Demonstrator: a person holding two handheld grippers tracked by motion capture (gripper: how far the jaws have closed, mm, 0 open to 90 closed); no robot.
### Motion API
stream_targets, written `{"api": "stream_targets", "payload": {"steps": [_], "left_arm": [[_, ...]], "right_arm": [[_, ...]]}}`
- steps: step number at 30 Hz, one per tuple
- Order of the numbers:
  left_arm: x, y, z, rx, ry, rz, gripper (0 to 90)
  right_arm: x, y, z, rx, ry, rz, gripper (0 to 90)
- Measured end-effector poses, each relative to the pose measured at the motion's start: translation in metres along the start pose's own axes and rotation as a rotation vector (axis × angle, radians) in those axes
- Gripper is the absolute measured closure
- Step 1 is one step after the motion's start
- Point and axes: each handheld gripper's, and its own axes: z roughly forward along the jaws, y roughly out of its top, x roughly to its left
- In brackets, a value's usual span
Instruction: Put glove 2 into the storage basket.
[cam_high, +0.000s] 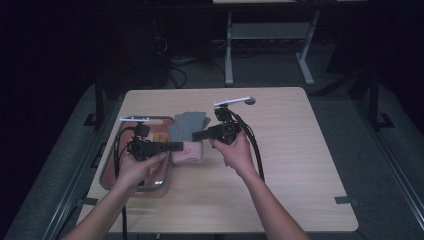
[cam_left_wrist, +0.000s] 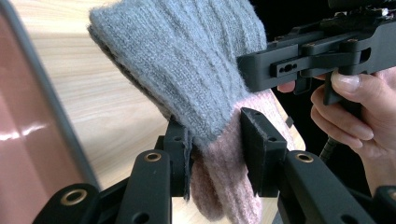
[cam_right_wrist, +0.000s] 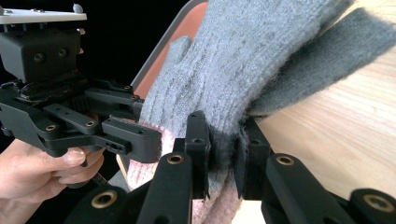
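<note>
A grey knit glove (cam_high: 190, 125) lies mid-table beside the tray, overlapping a pink knit glove (cam_high: 189, 154) nearer me. My left gripper (cam_high: 181, 146) reaches in from the left. In the left gripper view its jaws (cam_left_wrist: 215, 144) are shut on the pink glove (cam_left_wrist: 224, 186), just under the grey glove (cam_left_wrist: 187, 60). My right gripper (cam_high: 194, 135) comes from the right, its jaws (cam_right_wrist: 223, 144) pinched tight on the cuff of the grey glove (cam_right_wrist: 233, 65). A second grey glove (cam_right_wrist: 327, 51) lies behind it. The pink glove (cam_right_wrist: 140, 170) shows below the left gripper's body.
A grey-rimmed tray (cam_high: 107, 175) with a pinkish floor sits at the table's left, its edge (cam_left_wrist: 46, 93) close to the gloves. Bare wooden tabletop (cam_high: 300, 150) spreads to the right. Table legs and cables stand on the dark floor beyond.
</note>
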Motion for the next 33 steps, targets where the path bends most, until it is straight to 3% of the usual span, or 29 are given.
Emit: {"api": "stream_targets", "payload": {"steps": [12,33], "left_arm": [[0.017,0.000,-0.027,-0.021,0.023,0.003,68.2],[0.035,-0.001,-0.054,-0.026,0.067,0.006,68.9]], "right_arm": [[0.014,0.012,0.028,0.006,0.033,-0.009,77.7],[0.029,0.022,0.061,0.029,0.060,-0.009,77.3]]}}
